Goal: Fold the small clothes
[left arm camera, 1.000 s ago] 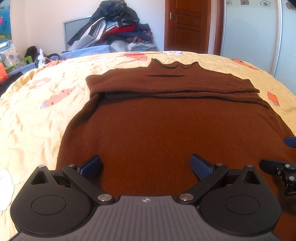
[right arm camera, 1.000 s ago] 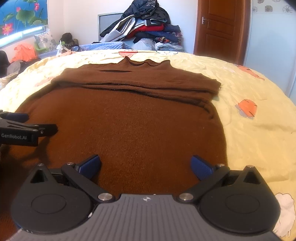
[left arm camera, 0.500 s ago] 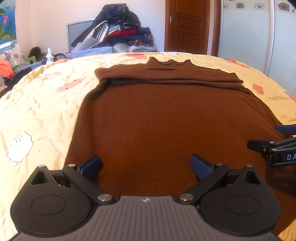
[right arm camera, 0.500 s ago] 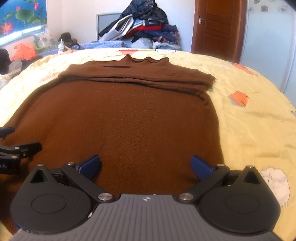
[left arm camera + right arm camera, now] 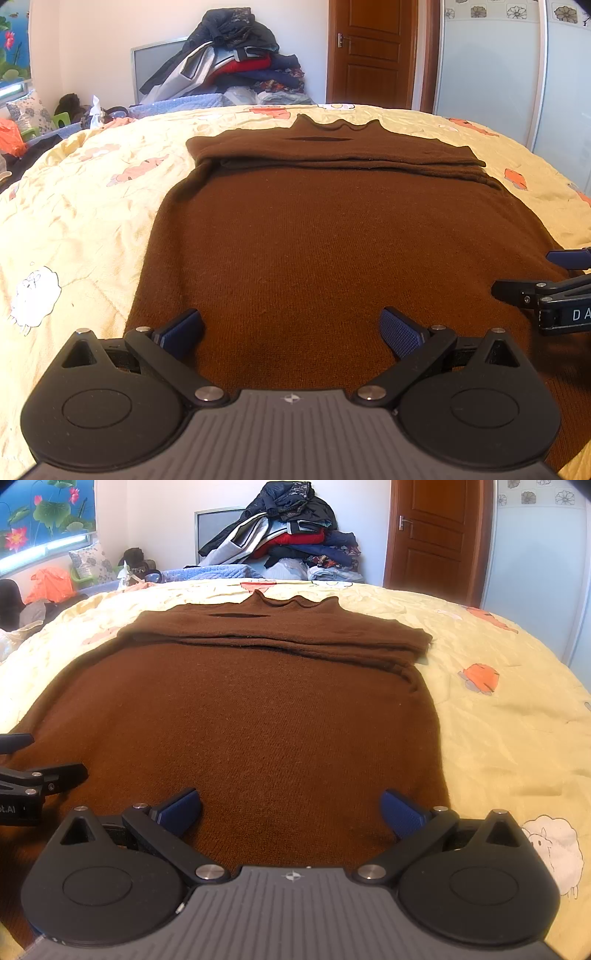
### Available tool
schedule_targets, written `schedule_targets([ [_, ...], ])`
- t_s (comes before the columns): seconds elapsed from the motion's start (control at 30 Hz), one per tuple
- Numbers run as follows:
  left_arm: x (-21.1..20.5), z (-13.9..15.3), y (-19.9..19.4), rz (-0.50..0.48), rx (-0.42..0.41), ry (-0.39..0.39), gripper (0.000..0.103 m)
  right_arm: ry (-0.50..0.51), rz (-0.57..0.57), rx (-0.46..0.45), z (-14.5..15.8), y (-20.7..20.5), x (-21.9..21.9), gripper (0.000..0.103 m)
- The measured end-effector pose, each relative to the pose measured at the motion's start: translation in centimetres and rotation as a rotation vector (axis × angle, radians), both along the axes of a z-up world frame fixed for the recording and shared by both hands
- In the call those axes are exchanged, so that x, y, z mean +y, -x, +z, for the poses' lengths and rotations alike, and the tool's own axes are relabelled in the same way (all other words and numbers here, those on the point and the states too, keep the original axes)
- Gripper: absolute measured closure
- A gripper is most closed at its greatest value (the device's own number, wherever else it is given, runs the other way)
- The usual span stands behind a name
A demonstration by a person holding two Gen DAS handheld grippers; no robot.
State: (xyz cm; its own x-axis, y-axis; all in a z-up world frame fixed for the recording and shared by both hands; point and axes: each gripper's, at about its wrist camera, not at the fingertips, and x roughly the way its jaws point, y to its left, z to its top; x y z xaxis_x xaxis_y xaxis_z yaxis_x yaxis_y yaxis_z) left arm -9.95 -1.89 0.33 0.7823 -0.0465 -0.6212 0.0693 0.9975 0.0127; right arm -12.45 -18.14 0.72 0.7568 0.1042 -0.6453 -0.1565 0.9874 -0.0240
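A brown knit sweater [image 5: 332, 236] lies flat on the yellow bedspread [image 5: 74, 221], neck at the far end, both sleeves folded across the chest [image 5: 332, 157]. It also shows in the right wrist view [image 5: 251, 716]. My left gripper [image 5: 291, 330] is open and empty, low over the sweater's near hem on the left side. My right gripper [image 5: 291, 810] is open and empty over the hem on the right side. Each gripper shows at the edge of the other's view: the right one [image 5: 546, 291], the left one [image 5: 33, 771].
A pile of clothes [image 5: 229, 70] is heaped beyond the bed's far edge, against a wall. A brown door [image 5: 369, 51] and a pale wardrobe [image 5: 487, 66] stand at the back right. Clutter [image 5: 48, 587] lies off the bed's left side.
Both grippers have drawn back toward the sweater's near hem and lower, so more of the sweater's body shows. Both stayed open. The sweater has not moved.
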Motion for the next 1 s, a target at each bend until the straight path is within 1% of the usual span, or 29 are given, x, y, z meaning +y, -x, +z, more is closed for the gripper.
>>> schedule_targets([
  [0.63, -0.03, -0.03, -0.08, -0.001, 0.000, 0.000, 0.000, 0.001, 0.001, 0.000, -0.03, -0.03, -0.03, 0.000],
  [1.0, -0.03, -0.03, -0.09, -0.001, 0.000, -0.001, 0.000, 0.008, -0.021, -0.004, 0.08, 0.33, 0.26, 0.000],
])
